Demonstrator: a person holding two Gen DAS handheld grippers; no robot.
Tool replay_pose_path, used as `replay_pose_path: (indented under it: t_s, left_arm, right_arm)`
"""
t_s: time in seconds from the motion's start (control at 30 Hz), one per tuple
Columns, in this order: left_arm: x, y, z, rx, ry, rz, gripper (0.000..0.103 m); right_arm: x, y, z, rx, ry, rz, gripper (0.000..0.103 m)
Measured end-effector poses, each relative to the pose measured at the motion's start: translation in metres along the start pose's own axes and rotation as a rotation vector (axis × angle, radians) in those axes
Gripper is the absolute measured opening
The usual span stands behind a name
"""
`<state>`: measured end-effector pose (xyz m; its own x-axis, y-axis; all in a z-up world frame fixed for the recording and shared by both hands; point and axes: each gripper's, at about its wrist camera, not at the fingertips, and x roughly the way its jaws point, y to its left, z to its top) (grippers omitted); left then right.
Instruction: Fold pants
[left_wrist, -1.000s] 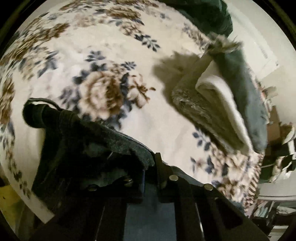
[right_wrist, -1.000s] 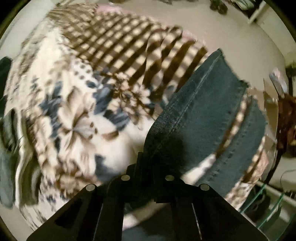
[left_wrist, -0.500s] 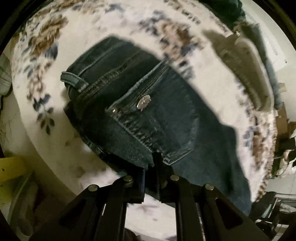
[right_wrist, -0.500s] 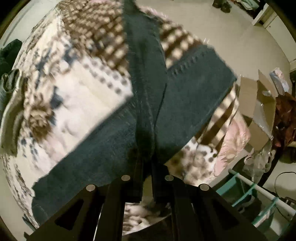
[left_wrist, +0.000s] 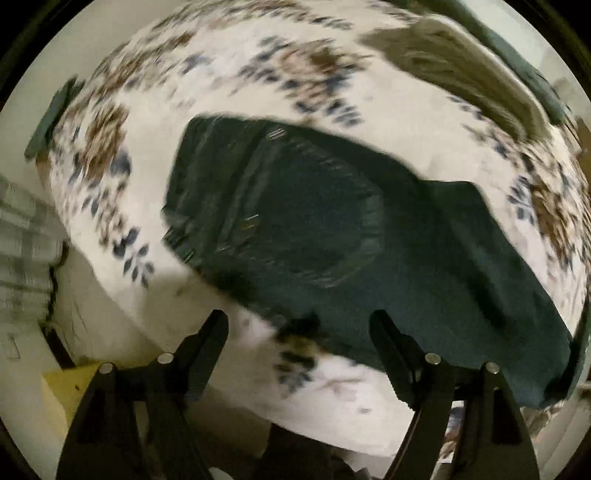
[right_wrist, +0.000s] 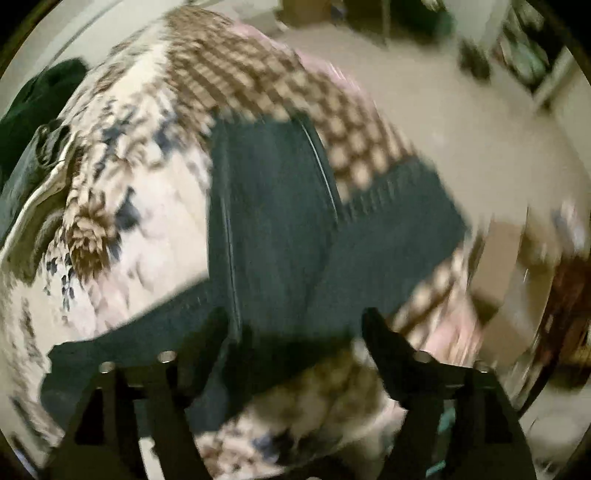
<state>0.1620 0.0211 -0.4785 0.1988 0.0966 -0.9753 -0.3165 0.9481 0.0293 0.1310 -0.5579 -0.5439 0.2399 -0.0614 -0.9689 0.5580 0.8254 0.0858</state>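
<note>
Dark blue jeans lie flat on a floral blanket on the bed, waistband and back pocket toward the left in the left wrist view. My left gripper is open and empty above the jeans' near edge. In the right wrist view the jeans' legs lie spread on the blanket, one crossing over the other. My right gripper is open and empty just above the near leg fabric. Both views are motion-blurred.
A folded stack of grey, white and teal cloth lies at the bed's far right; it also shows in the right wrist view. A checked brown part of the blanket covers the far end. Floor and a cardboard box lie beyond the bed's edge.
Both grippers have let go of the jeans and opened. The jeans have dropped flat onto the blanket, and both grippers have drawn back from them.
</note>
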Motion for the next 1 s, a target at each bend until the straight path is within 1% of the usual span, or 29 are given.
replay_pose_path:
  t_s: [0.03,0.07,0.13,0.17,0.2,0.23,0.3,0.37,0.4,0.43,0.47,0.5,0.53,0.6,0.67,0.7,0.73,0.77,0.8,0.83,0.87,0.9,0.93,0.97,1.0]
  left_arm:
    - [0.000,-0.016,0.000,0.038,-0.001,0.015,0.078]
    - [0.001,-0.025,0.000,0.066,0.000,0.013,0.078]
    - [0.007,-0.056,0.002,0.118,0.005,0.016,0.078]
    - [0.011,-0.070,0.001,0.137,0.007,0.014,0.078]
    - [0.016,-0.081,0.000,0.157,0.015,0.007,0.077]
    - [0.023,-0.097,-0.001,0.183,0.025,-0.002,0.078]
    - [0.033,-0.119,-0.004,0.214,0.040,-0.008,0.078]
    - [0.049,-0.140,-0.009,0.234,0.076,-0.013,0.078]
    - [0.055,-0.146,-0.011,0.246,0.090,-0.009,0.077]
    - [0.063,-0.151,-0.014,0.259,0.110,-0.004,0.077]
    - [0.068,-0.153,-0.017,0.264,0.121,-0.002,0.078]
    - [0.074,-0.153,-0.019,0.267,0.131,0.000,0.078]
    - [0.079,-0.151,-0.021,0.262,0.144,-0.007,0.078]
    - [0.084,-0.145,-0.023,0.236,0.151,-0.042,0.078]
    - [0.088,-0.137,-0.022,0.202,0.158,-0.064,0.085]
    - [0.090,-0.134,-0.022,0.188,0.161,-0.075,0.086]
    - [0.092,-0.132,-0.022,0.180,0.165,-0.083,0.089]
    - [0.093,-0.131,-0.022,0.174,0.166,-0.087,0.092]
    - [0.095,-0.131,-0.021,0.168,0.167,-0.088,0.093]
    - [0.097,-0.132,-0.020,0.165,0.167,-0.085,0.097]
    - [0.099,-0.133,-0.020,0.164,0.167,-0.077,0.101]
    - [0.102,-0.135,-0.019,0.163,0.164,-0.068,0.103]
    - [0.105,-0.136,-0.018,0.159,0.163,-0.069,0.103]
    - [0.106,-0.136,-0.018,0.156,0.161,-0.072,0.103]
    - [0.106,-0.136,-0.019,0.156,0.157,-0.070,0.103]
  right_arm:
    - [-0.001,0.010,0.015,-0.025,-0.013,-0.008,0.085]
    - [0.003,0.025,0.029,-0.054,-0.020,-0.014,0.085]
    - [0.016,0.051,0.054,-0.100,-0.021,-0.024,0.085]
    - [0.026,0.064,0.063,-0.116,-0.014,-0.021,0.085]
    - [0.040,0.079,0.073,-0.149,0.012,-0.013,0.085]
    - [0.050,0.090,0.075,-0.164,0.023,-0.019,0.085]
    - [0.077,0.108,0.083,-0.223,0.065,-0.104,0.085]
    - [0.098,0.111,0.083,-0.234,0.095,-0.191,0.084]
    - [0.103,0.106,0.084,-0.221,0.109,-0.218,0.072]
    - [0.105,0.099,0.085,-0.197,0.117,-0.227,0.056]
    - [0.103,0.088,0.085,-0.161,0.115,-0.213,0.023]
    - [0.096,0.072,0.085,-0.104,0.098,-0.171,0.006]
    - [0.087,0.058,0.084,-0.051,0.079,-0.141,0.006]
    - [0.058,0.022,0.082,0.058,0.014,-0.071,0.006]
    - [0.033,-0.016,0.076,0.162,-0.031,-0.004,0.006]
    - [0.025,-0.036,0.070,0.215,-0.040,0.025,0.006]
    - [0.022,-0.059,0.063,0.274,-0.021,0.071,0.006]
    - [0.025,-0.070,0.059,0.303,0.003,0.103,0.006]
    - [0.031,-0.090,0.051,0.360,0.046,0.159,0.006]
    - [0.038,-0.105,0.045,0.408,0.073,0.197,0.008]
    - [0.049,-0.122,0.037,0.473,0.101,0.251,0.017]
    - [0.057,-0.129,0.025,0.502,0.115,0.275,0.028]
    - [0.064,-0.137,0.017,0.527,0.122,0.294,0.033]
    - [0.071,-0.144,0.011,0.559,0.121,0.322,0.042]
    - [0.080,-0.150,0.008,0.598,0.118,0.371,0.045]
